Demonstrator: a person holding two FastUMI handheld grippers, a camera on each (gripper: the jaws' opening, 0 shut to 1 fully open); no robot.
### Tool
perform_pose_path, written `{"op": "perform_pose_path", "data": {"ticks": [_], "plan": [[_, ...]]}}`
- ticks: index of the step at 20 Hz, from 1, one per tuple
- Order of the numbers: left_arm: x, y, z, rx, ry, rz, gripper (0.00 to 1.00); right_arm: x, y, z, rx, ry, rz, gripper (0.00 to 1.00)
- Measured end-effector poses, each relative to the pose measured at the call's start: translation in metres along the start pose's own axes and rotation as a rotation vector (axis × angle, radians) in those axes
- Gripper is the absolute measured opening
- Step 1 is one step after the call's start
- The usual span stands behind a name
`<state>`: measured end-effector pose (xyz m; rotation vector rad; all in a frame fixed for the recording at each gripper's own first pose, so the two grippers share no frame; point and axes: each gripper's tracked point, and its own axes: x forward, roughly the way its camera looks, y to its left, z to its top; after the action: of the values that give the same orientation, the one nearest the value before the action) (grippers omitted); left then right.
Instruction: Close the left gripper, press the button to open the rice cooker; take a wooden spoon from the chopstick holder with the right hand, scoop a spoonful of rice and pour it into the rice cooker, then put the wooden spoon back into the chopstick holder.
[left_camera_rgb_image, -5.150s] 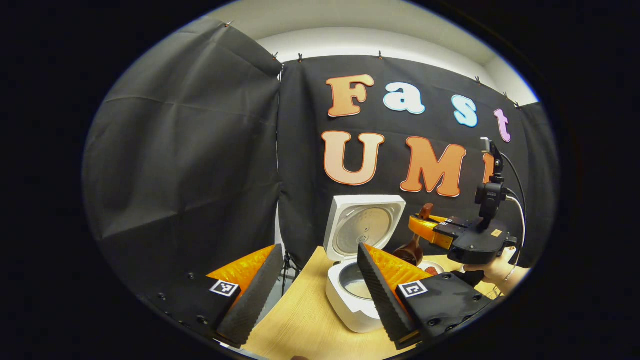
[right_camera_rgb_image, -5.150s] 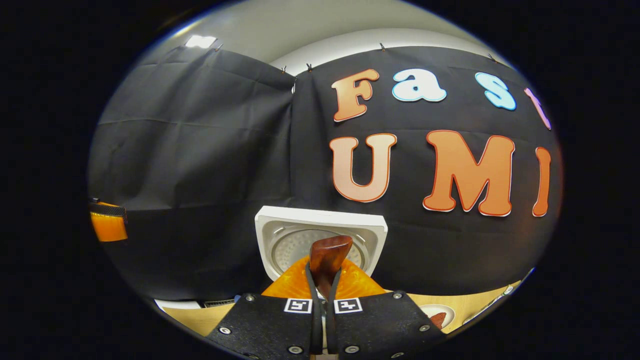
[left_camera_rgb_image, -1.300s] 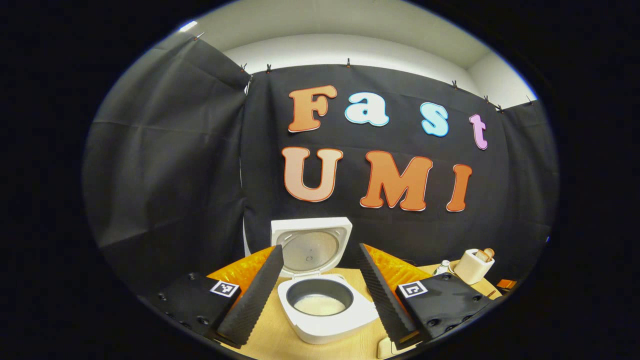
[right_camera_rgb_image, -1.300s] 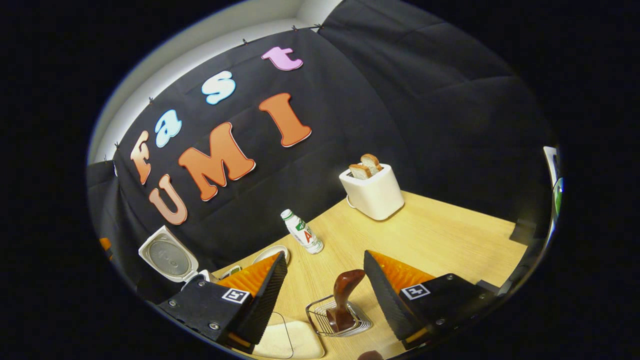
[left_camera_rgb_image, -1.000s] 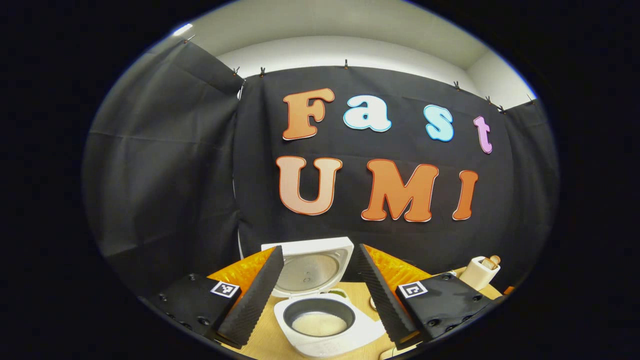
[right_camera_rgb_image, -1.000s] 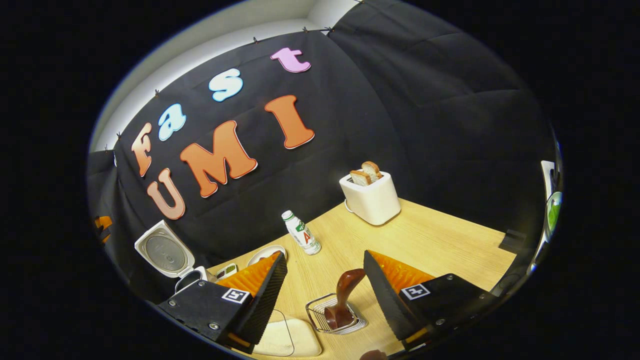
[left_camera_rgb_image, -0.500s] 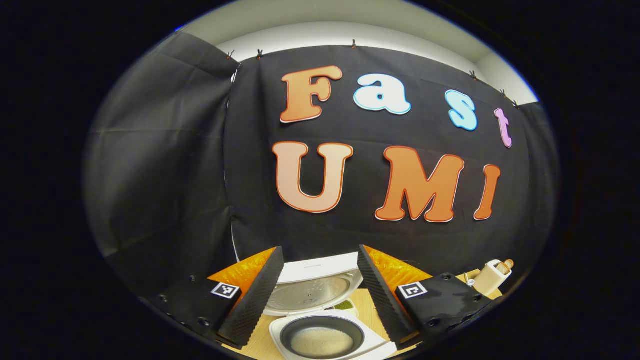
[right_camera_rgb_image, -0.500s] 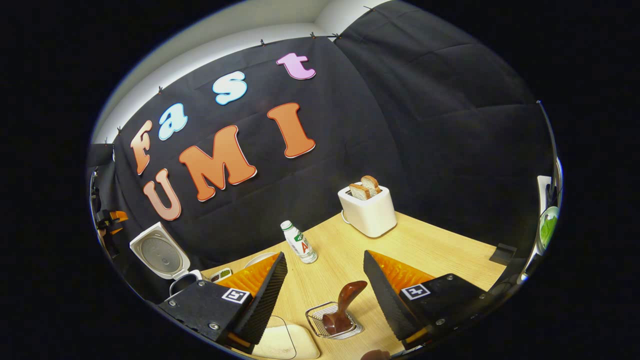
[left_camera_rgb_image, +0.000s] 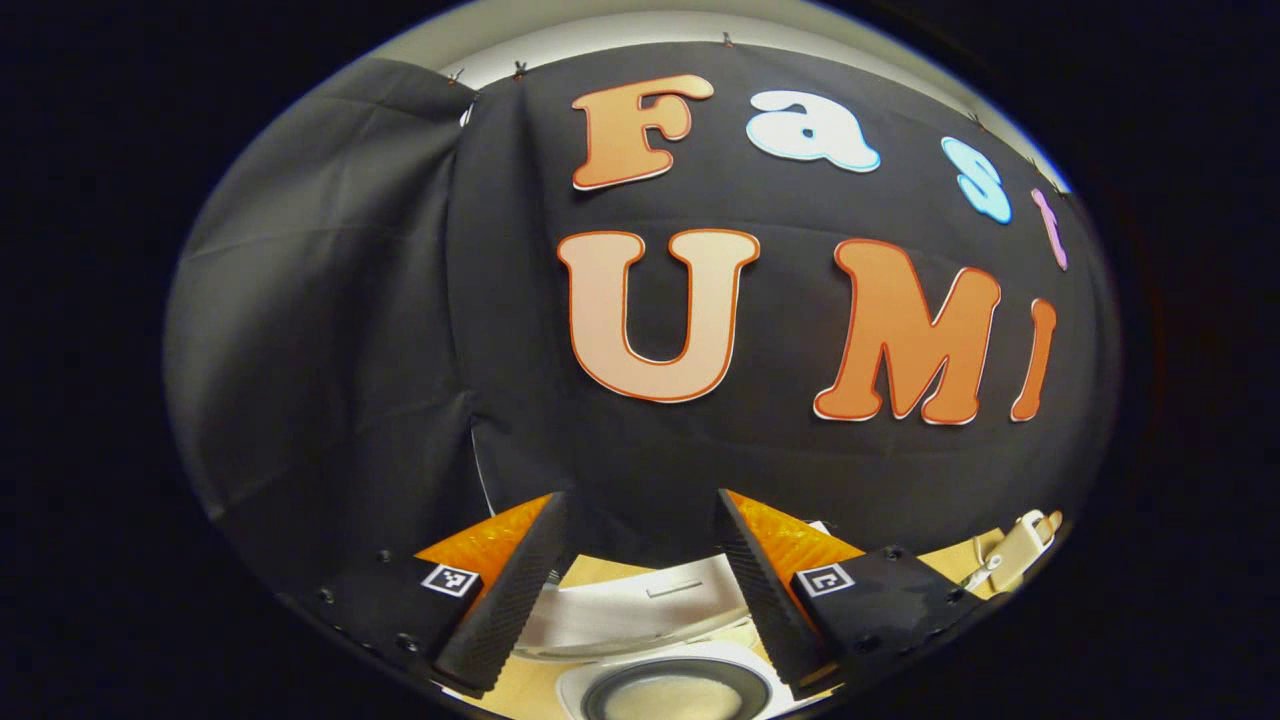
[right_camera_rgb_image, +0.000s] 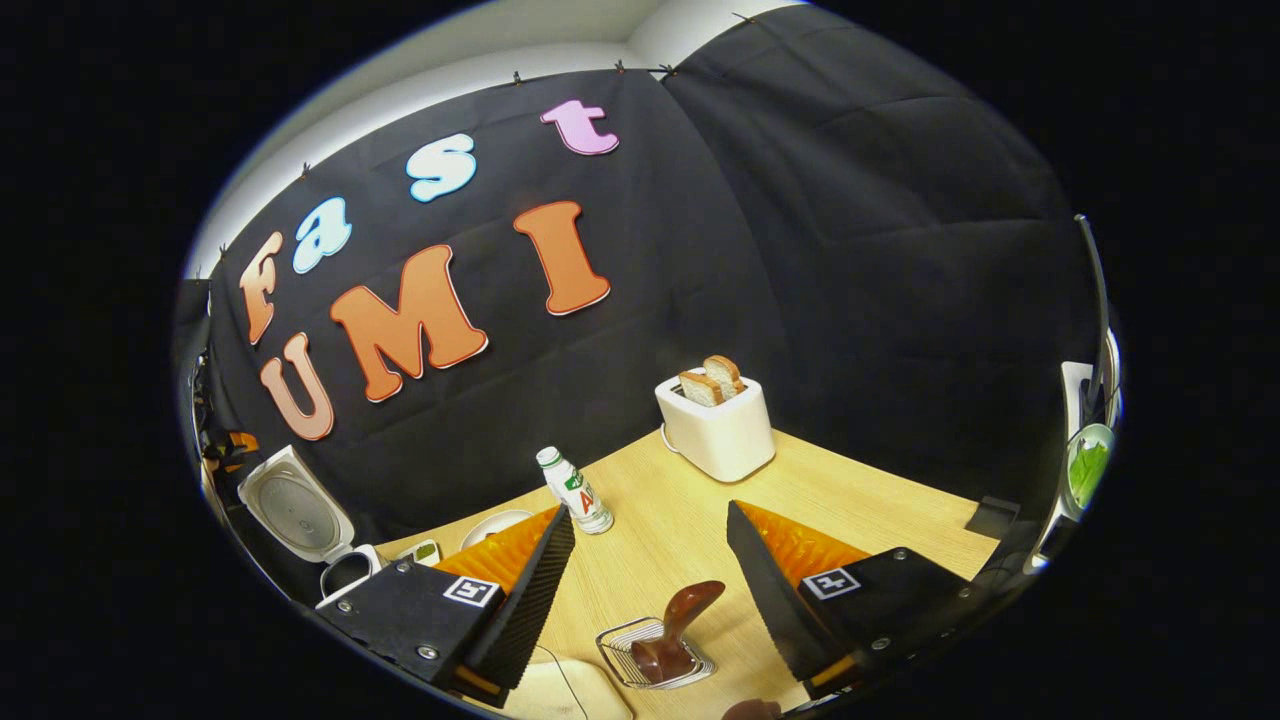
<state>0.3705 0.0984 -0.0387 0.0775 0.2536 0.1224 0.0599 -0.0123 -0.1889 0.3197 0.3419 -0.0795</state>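
Bench (right_camera_rgb_image: 880, 480): pale wood, against the black cloth wall.

Cooker (left_camera_rgb_image: 650, 640): in the left gripper view it sits low, between and beyond the 2 fingers; lid (left_camera_rgb_image: 640, 612) raised, pot (left_camera_rgb_image: 672, 695) holding white rice. In the right gripper view it stands far left, lid open, well apart from the fingers.

Toaster (right_camera_rgb_image: 715, 425): at the bench's back, 2 bread slices (right_camera_rgb_image: 708, 380) in its slots.

Left gripper (left_camera_rgb_image: 640, 520): fingers spread wide, gripping nothing.

Right gripper (right_camera_rgb_image: 650, 530): fingers spread wide, gripping nothing.

Bottle (right_camera_rgb_image: 562, 490): upright, just beyond the left-hand fingertip in the right gripper view.

Holder (right_camera_rgb_image: 655, 652): wire rack on the bench, below and between the right gripper's fingers.

Spoon (right_camera_rgb_image: 675, 625): standing in the holder, handle leaning toward the right-hand finger, touching neither finger.
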Motion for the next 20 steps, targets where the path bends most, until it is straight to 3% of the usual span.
{"op": "perform_pose_path", "data": {"ticks": [7,13,20], "plan": [[0.011,-0.007,-0.027,-0.057,0.089,-0.023,1.00,0.008,0.017,-0.001,-0.007,0.016,0.021,0.94],[-0.032,-0.024,-0.051,-0.091,0.139,-0.099,1.00,0.006,0.026,0.001,-0.020,0.022,0.064,0.94],[-0.095,-0.049,-0.102,-0.103,0.136,-0.099,1.00,-0.004,0.034,0.001,-0.032,0.035,0.140,0.94]]}}
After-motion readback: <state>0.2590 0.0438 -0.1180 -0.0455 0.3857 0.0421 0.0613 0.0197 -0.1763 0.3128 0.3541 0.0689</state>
